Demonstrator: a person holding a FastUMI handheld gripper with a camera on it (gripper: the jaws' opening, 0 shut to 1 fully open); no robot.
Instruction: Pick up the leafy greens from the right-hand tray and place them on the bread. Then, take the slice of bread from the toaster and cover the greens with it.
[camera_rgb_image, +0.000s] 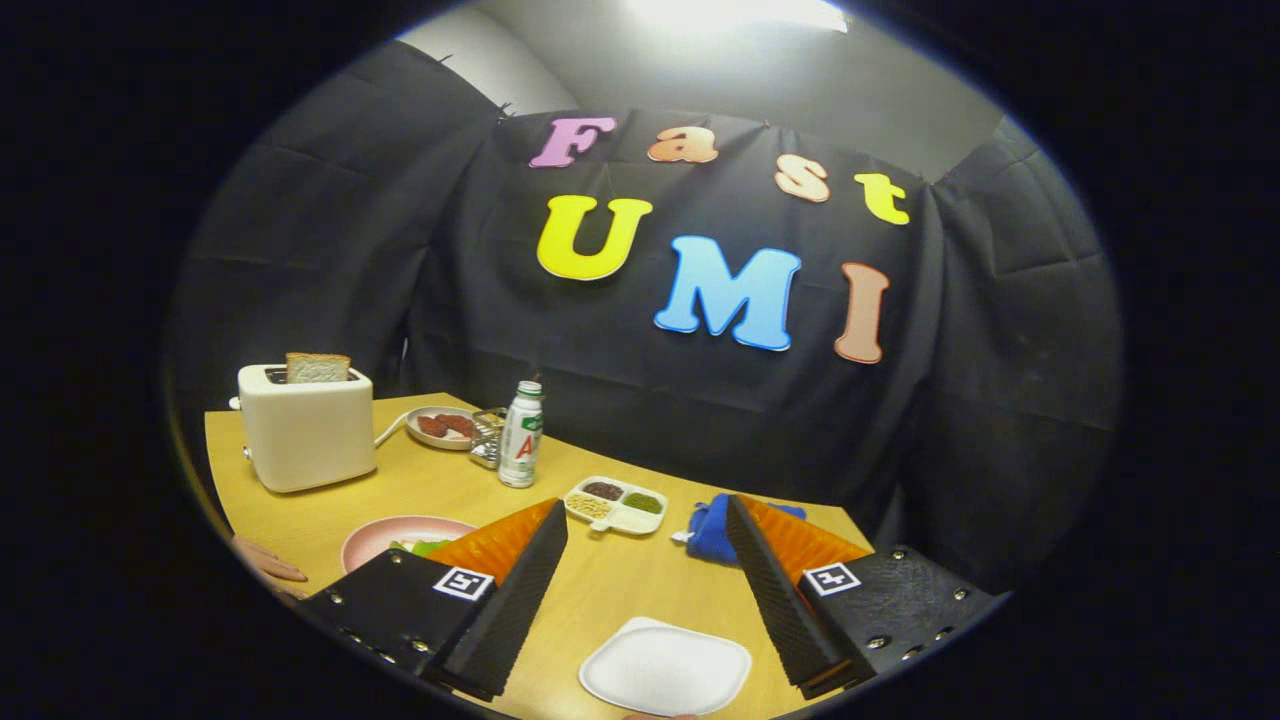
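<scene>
The gripper (640, 560) hung above the wooden table (440, 490) with its fingers spread wide and nothing between them but bare tabletop and, lower down, a white square plate (665, 667) that looked empty.

The leafy greens (420, 546) showed as a small green patch on a pink plate (400, 535) just beyond and to the outside of the left finger, whose tip partly hid them — whether bread lay under or beside them there could not be told. The toaster (306, 428) stood farther off on that same left side, near the table's far corner, with a slice of bread (317, 367) standing upright in its slot, its broad face turned roughly toward the gripper and its top edge clear above the housing.

So both task things lay to the left and ahead, the greens close, the toaster well beyond them. Judging from this, any reach would have needed a swing to the left, and for the slice the fingers would have had to come down from above — one on each broad face.

A bottle (521, 434), a divided dish (616, 503) of grains and a blue cloth (712, 532) sat farther ahead, out of that line. Fingertips (268, 563) of a person's hand rested at the table's left edge beside the pink plate.
</scene>
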